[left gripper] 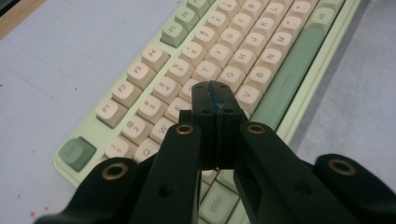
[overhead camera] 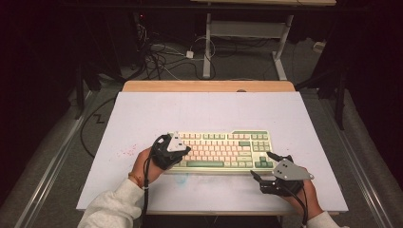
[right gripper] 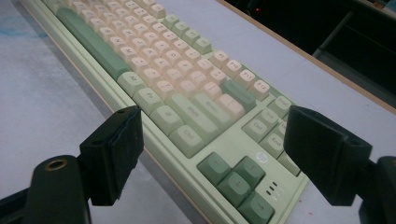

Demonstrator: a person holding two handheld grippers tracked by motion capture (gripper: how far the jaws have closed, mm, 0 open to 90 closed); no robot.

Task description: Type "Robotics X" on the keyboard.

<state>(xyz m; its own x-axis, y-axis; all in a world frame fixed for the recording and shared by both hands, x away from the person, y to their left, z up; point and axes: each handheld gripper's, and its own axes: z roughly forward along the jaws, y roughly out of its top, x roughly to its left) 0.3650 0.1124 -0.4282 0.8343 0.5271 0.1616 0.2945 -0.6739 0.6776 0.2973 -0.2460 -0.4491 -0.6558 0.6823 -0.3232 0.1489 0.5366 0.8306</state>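
A cream and green keyboard [overhead camera: 223, 151] lies across the middle of the white table top [overhead camera: 209, 114]. My left gripper [overhead camera: 183, 151] rests over the keyboard's left end, its jaws pressed together with nothing between them. In the left gripper view the shut tips [left gripper: 215, 95] hover above the letter keys [left gripper: 233, 65], near the D and F keys. My right gripper [overhead camera: 264, 165] stands open just off the keyboard's front right corner. In the right gripper view its two pads [right gripper: 116, 144] frame the keyboard's [right gripper: 187, 93] right end, near the dark green arrow keys [right gripper: 236, 179].
Faint red speckles [overhead camera: 127, 151] mark the table left of the keyboard. A wooden edge [overhead camera: 209, 86] runs along the table's far side. Beyond it are cables [overhead camera: 161, 57] on the floor and a white desk frame [overhead camera: 247, 33].
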